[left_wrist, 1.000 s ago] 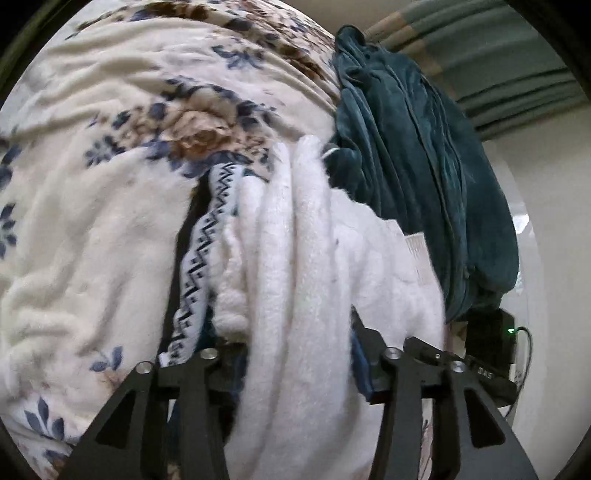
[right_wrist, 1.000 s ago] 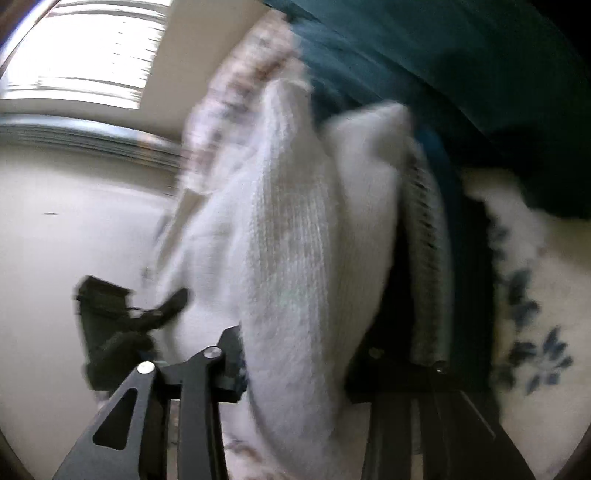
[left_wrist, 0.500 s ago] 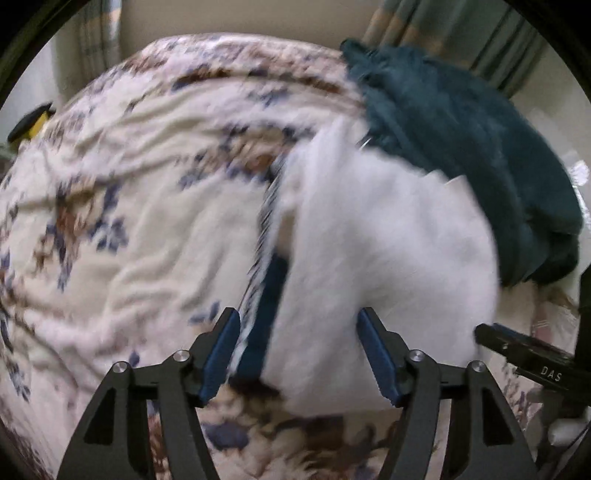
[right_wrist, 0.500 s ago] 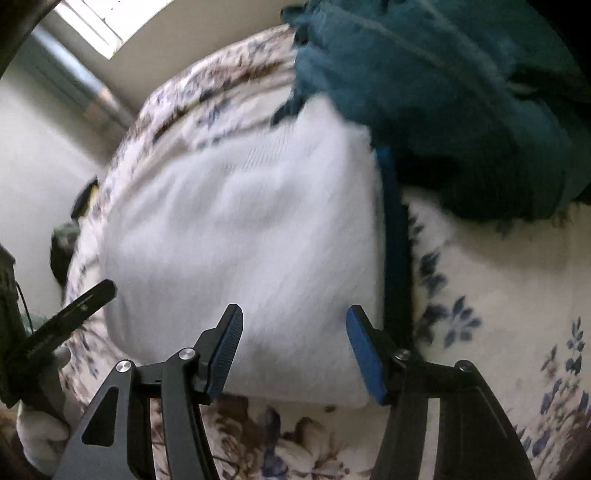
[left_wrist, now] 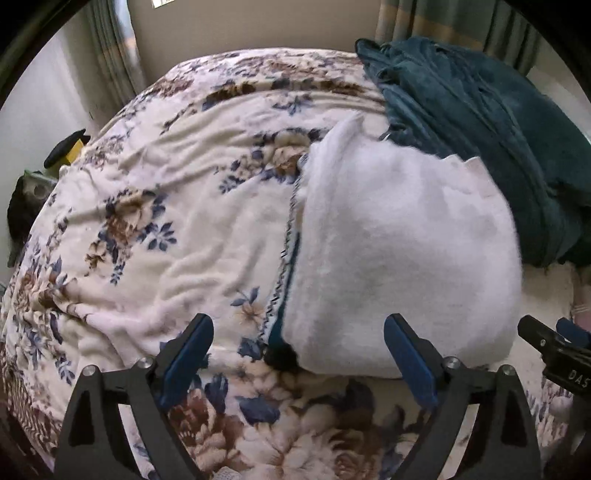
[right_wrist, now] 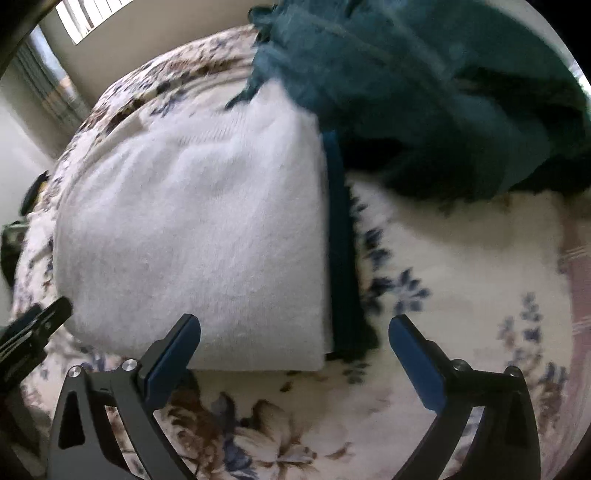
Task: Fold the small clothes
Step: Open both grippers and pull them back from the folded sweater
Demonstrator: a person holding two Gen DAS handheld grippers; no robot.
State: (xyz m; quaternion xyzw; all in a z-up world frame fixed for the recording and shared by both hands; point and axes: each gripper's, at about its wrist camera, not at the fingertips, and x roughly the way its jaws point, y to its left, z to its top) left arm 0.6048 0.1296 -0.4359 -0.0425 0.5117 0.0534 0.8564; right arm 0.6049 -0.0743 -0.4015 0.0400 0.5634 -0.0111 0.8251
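Tongs, two pairs, both spread wide and holding nothing. The left tongs (left_wrist: 298, 354) hover over the near part of the bed, with the near-left corner of the folded white garment (left_wrist: 399, 251) lying between and beyond their blue-padded fingers (left_wrist: 188, 354). The right tongs (right_wrist: 295, 354) hang over the same garment's (right_wrist: 199, 236) near-right corner, not touching it.

One white fluffy garment lies folded into a rough rectangle on the floral blanket (left_wrist: 166, 206) that covers the bed. Under it sits one darker layer: a deep blue strip (right_wrist: 341, 251) runs along its right edge in the right wrist view, and a black-and-white zigzag trim (left_wrist: 286, 243) shows along its left edge in the left wrist view. Whether these belong to the same garment cannot be told.

One teal plush heap (left_wrist: 480, 140) lies crumpled toward the bed's far right corner, touching the white garment's far edge.

Curtains (left_wrist: 461, 18) hang behind the bed. One dark and yellow object (left_wrist: 66, 149) sits off the left edge.
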